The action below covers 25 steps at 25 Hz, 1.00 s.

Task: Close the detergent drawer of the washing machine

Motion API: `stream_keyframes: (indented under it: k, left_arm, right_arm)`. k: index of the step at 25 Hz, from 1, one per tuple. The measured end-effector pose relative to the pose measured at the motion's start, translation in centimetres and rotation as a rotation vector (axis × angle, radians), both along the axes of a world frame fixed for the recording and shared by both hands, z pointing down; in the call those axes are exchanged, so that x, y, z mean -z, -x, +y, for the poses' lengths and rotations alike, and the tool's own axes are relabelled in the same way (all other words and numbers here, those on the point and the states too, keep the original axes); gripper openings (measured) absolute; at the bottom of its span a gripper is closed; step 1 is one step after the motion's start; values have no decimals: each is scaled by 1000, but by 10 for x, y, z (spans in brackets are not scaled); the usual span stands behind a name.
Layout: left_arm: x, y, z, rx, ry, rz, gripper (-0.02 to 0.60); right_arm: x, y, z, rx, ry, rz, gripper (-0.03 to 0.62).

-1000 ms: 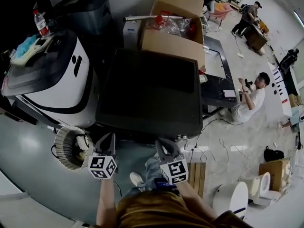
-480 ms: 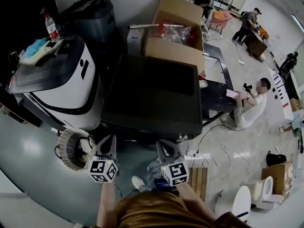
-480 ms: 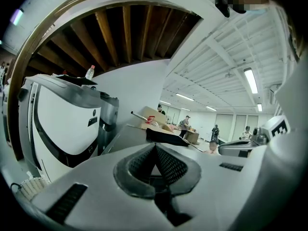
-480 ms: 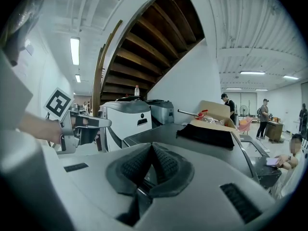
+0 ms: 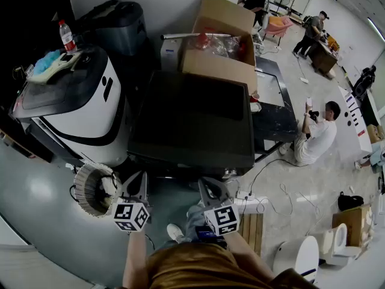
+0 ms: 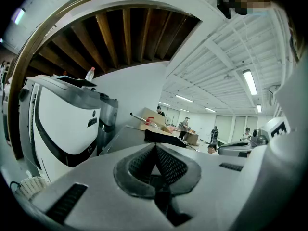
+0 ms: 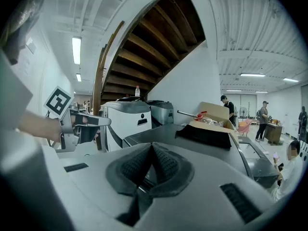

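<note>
A dark washing machine (image 5: 192, 119) fills the middle of the head view, seen from above; its front panel and detergent drawer are hidden under the top's near edge. My left gripper (image 5: 139, 176) and right gripper (image 5: 206, 183) hover side by side just in front of that edge, both shut on nothing. In the left gripper view the shut left gripper (image 6: 155, 147) points over the machine's dark top (image 6: 130, 136). The right gripper view has the shut right gripper (image 7: 152, 146) aimed over the same top (image 7: 163, 134), with the left gripper (image 7: 79, 126) to its left.
A white machine (image 5: 72, 101) stands to the left with a water bottle (image 5: 66, 36) on it. A woven basket (image 5: 90, 188) sits on the floor by my left gripper. Cardboard boxes (image 5: 219, 41) stand behind. Cables (image 5: 258, 191) and a seated person (image 5: 316, 134) lie to the right.
The head view has shifted slightly since a second ago. Both grippers stay shut in nearly the same place. The seated person at the right has raised a hand.
</note>
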<state>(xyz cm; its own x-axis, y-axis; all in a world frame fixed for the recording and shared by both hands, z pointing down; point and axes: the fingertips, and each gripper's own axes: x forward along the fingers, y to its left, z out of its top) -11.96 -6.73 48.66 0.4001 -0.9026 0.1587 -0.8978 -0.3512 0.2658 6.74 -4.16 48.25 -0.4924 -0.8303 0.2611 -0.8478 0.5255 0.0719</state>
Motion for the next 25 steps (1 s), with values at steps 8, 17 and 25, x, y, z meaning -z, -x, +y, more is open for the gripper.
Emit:
stream_keyframes:
  k: [8,17,25]
  left_arm:
    - [2,0,-1,4,-2,-2,25]
    - [1,-2,0,5,2,-2,25]
    - [-1,-9,-3,1,6,3,25]
  right_arm:
    - [4,2,2,17,6,1,12]
    - [4,-4,4,14,8,-3,12]
    - [2,-15,3,-2,2,-1,12]
